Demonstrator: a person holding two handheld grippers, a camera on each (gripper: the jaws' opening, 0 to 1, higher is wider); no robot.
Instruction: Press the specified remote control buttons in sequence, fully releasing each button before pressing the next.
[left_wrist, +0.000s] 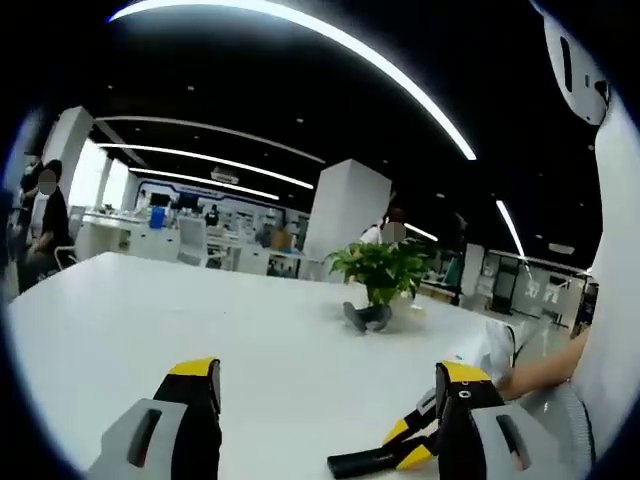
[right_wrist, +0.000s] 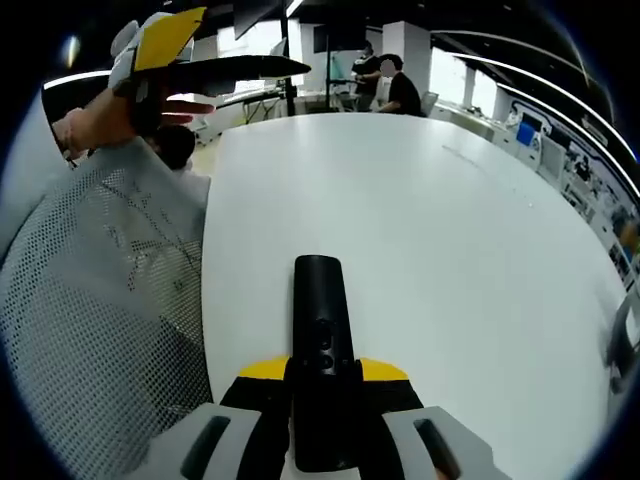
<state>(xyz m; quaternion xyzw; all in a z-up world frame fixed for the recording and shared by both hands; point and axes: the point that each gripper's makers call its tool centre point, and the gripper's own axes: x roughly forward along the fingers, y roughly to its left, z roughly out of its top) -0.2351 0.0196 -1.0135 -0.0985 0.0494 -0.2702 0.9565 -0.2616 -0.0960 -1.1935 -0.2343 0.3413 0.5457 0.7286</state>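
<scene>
The remote control (right_wrist: 322, 355), a slim black bar with small round buttons along its face, is clamped between the jaws of the right gripper (right_wrist: 322, 392) in the right gripper view, held lengthwise so it points forward over the white table (right_wrist: 430, 240). That grip keeps the button face up and exposed, which I judge is meant to let the other tool reach it. At upper left of this view the left gripper (right_wrist: 190, 60) is raised well above the table, a hand (right_wrist: 100, 118) around it, beside a white mesh chair back (right_wrist: 90, 330). People stand at the far end of the table.

In the left gripper view, the left gripper (left_wrist: 330, 385) has its jaws standing wide apart with nothing between them, aimed out across the table towards a potted plant (left_wrist: 380, 275) and the office beyond. At the lower edge, between the jaws, a black and yellow piece of the right gripper (left_wrist: 385, 455) shows low over the table. The left tool looks poised rather than pressing; no button contact is visible yet.
</scene>
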